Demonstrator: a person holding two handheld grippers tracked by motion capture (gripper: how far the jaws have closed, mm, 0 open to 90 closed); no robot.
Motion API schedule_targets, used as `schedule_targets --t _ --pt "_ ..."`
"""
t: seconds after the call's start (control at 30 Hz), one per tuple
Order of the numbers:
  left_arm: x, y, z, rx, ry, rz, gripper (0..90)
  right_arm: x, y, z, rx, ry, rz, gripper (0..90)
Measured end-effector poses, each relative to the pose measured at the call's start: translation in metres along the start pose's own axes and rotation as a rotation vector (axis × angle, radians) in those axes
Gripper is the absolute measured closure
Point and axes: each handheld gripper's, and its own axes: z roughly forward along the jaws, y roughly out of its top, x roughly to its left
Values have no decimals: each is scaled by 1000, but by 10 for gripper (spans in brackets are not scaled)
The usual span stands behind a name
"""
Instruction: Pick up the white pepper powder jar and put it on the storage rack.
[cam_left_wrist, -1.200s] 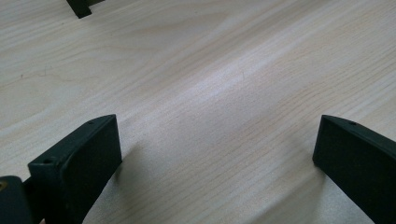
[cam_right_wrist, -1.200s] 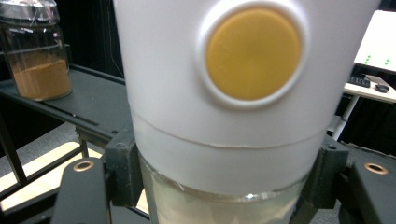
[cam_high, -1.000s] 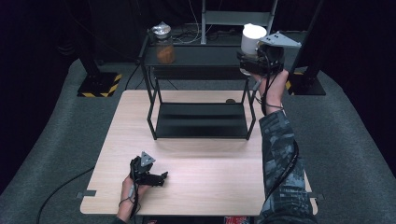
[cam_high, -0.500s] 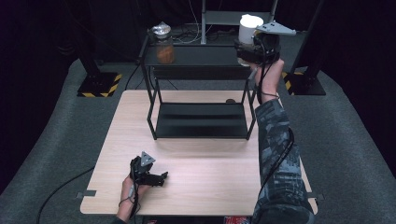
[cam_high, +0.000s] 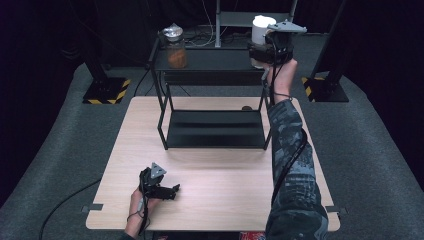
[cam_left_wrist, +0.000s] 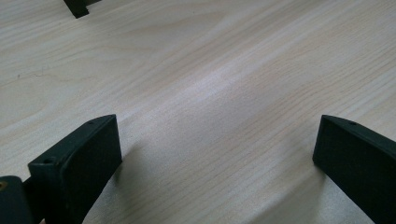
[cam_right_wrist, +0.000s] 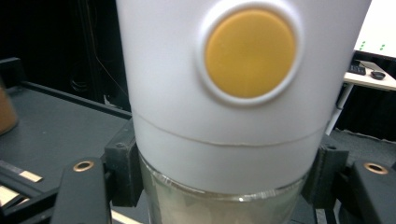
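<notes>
High view: right gripper (cam_high: 267, 50) holds white-lidded jar (cam_high: 261, 30) over the right end of the black rack's (cam_high: 215, 127) top shelf; jar w/ orange contents (cam_high: 176, 52) stands well apart at the shelf's left end. Left gripper (cam_high: 170, 190) rests on table (cam_high: 225, 200) near front edge.

Left gripper view: jaws spread wide, bare wood between; rack foot (cam_left_wrist: 77, 7) at top.

Right gripper view: jaws pinch jar's glass body (cam_right_wrist: 219, 205) below its white lid (cam_right_wrist: 233, 93) w/ orange button (cam_right_wrist: 250, 53). Shelf top (cam_right_wrist: 60, 121) behind, at left.

Right tool (cam_high: 264, 50) with white-lidded jar (cam_high: 261, 30) carried farther back, over rack's top shelf (cam_high: 210, 59)
</notes>
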Motion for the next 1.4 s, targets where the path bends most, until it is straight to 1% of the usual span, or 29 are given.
schedule_targets --t 0.2,0.4,0.53,0.63,0.8,1.13,1.2,1.23,1.3,1.33,1.37,1.4 --pt "0 0 0 0 0 1 5 -1 0 7 1 -8 6 297" --pt "0 0 0 0 1 1 5 -3 -3 14 15 -6 25 297" --pt "-1 0 0 -1 2 2 5 -6 -7 18 13 -7 32 297" --pt "-1 0 0 -2 2 2 5 -10 -13 18 -8 4 46 297" --pt "-1 0 0 -2 3 3 5 -15 -17 16 -16 23 54 298" --pt "-1 -1 0 -3 4 4 5 -15 -12 17 5 22 44 296" --pt "-1 -1 0 -3 4 4 5 -14 -9 17 15 17 33 289" --pt "-1 0 0 -2 3 2 5 -13 -7 17 23 15 25 271" --pt "-1 0 0 -3 3 4 5 -10 -2 16 45 1 3 187" --pt "-1 -1 0 -3 4 4 5 -12 2 16 67 14 7 137" --pt "-1 -1 0 -3 4 4 5 -13 5 15 85 21 8 113" --pt "-1 -1 0 -3 4 4 5 -12 9 13 105 16 0 80"
